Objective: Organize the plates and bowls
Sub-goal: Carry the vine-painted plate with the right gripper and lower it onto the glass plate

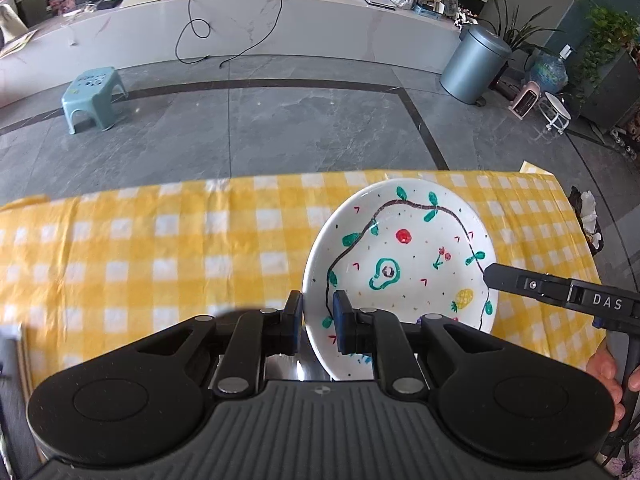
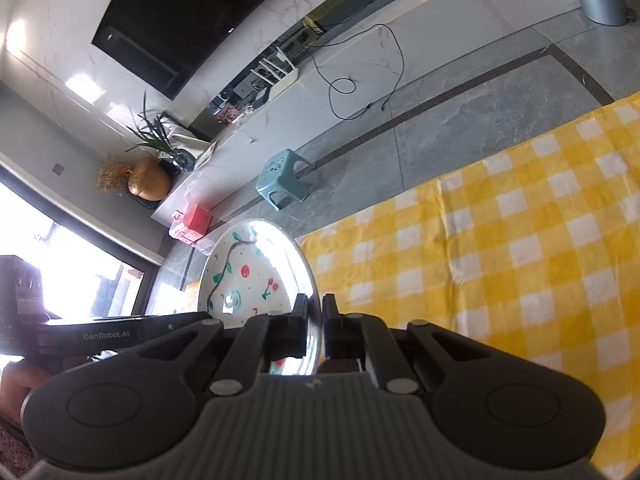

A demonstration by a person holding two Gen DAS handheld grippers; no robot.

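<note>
A white plate (image 1: 404, 272) painted with a vine, fruits and an avocado is held tilted above the yellow checked tablecloth (image 1: 160, 248). My left gripper (image 1: 318, 312) is shut on the plate's near left rim. My right gripper (image 2: 315, 312) is shut on the plate's right rim; its finger (image 1: 516, 282) shows at the plate's right edge in the left wrist view. The right wrist view sees the plate (image 2: 248, 280) nearly edge-on, with the left gripper's body (image 2: 108, 334) beside it.
The tablecloth (image 2: 500, 248) covers the table, whose far edge runs across the left wrist view. Beyond it on the grey floor stand a teal stool (image 1: 94, 98) and a grey bin (image 1: 474, 64). A long white counter (image 1: 240, 20) lies at the back.
</note>
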